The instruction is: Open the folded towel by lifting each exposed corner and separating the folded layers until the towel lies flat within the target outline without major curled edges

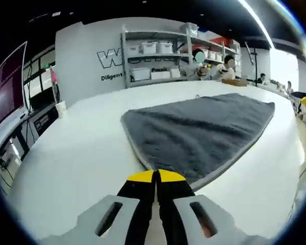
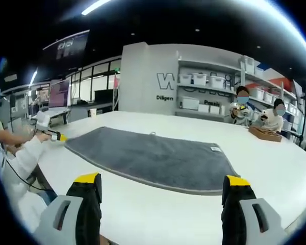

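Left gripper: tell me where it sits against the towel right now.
The left gripper, jaws together, sits at the near edge of the grey towel on the white table; right gripper view shows it at the towel's left corner.

A white table is spreading across the lower half of the left gripper view; a paper cup is standing near its edge at nine o'clock; a shelving rack with white bins is standing against a grey wall at twelve o'clock; dark lettering is showing on that wall. In the right gripper view, two seated people are sitting at the table's far side at three o'clock; a brown tray is lying just before them; a ceiling light strip is glowing at eleven o'clock.
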Action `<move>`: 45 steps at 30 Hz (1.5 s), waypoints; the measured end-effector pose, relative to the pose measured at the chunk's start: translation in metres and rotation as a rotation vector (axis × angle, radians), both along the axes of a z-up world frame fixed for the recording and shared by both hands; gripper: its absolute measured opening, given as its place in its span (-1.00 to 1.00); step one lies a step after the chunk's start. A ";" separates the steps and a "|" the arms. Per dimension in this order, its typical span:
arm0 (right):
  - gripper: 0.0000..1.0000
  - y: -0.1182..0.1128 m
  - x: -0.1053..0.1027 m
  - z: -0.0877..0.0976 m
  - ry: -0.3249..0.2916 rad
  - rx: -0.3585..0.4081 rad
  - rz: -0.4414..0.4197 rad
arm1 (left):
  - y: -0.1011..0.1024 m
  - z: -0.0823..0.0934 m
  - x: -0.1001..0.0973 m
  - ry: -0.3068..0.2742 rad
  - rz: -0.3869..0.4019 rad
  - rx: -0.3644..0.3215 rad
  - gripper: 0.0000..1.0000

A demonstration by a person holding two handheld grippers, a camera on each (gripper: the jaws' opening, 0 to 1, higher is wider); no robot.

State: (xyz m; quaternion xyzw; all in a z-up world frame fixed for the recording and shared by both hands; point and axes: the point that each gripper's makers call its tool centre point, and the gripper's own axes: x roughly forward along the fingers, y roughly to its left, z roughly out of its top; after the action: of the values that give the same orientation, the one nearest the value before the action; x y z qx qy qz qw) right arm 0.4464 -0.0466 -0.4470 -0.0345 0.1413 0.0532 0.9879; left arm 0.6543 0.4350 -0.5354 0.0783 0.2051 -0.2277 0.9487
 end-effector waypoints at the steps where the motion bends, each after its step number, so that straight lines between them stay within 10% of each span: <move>1: 0.98 0.001 0.000 -0.001 0.001 0.000 0.001 | -0.002 0.002 -0.001 -0.001 -0.001 -0.026 -0.99; 9: 0.98 0.003 0.002 -0.004 0.009 -0.002 0.007 | 0.001 0.000 -0.001 0.024 0.039 -0.104 -0.49; 18: 0.97 0.003 0.002 -0.005 0.013 -0.001 0.010 | -0.004 -0.015 -0.003 0.071 0.003 -0.072 -0.94; 45: 0.97 -0.001 0.001 -0.007 0.024 -0.002 0.003 | 0.050 -0.022 -0.013 0.115 0.083 0.028 -0.97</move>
State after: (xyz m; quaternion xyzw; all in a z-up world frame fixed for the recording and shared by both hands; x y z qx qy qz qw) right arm 0.4472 -0.0474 -0.4540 -0.0350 0.1530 0.0550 0.9861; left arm 0.6416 0.4854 -0.5574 0.0696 0.2655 -0.1893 0.9428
